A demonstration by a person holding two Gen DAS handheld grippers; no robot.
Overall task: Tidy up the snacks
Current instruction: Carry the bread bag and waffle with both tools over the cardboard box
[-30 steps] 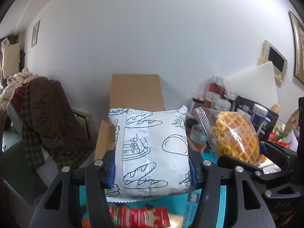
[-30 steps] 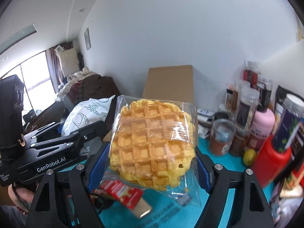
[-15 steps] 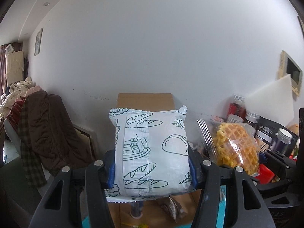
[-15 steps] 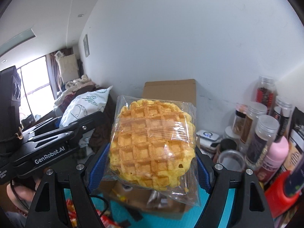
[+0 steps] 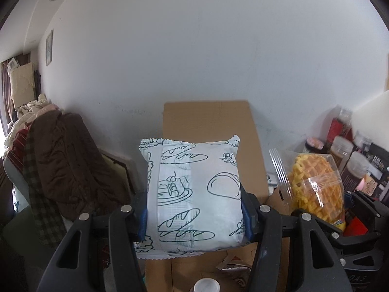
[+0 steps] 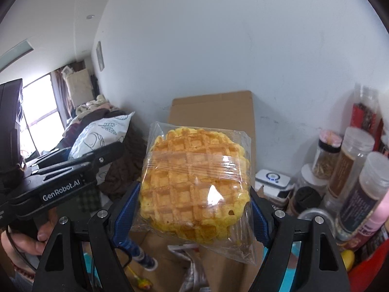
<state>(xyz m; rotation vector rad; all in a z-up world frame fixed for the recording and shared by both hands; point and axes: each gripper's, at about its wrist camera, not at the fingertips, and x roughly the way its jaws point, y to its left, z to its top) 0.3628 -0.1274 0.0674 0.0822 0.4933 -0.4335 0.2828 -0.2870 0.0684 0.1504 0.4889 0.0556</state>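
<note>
Left tongs (image 5: 194,215) clamped on white bread-print packet (image 5: 193,194), held upright in air above open cardboard box (image 5: 209,126). Right tongs (image 6: 195,209) clamped on bagged waffle (image 6: 194,185), also above box, just right of packet. Box flap stands against far wall. Spice jars (image 6: 350,160) at right, brown coat (image 5: 63,160) at left.

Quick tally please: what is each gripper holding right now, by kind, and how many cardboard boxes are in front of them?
White printed bread packet: 1, in the left gripper
Clear-wrapped waffle: 1, in the right gripper
Cardboard box: 1, open, beyond and below both
Total: 3
</note>
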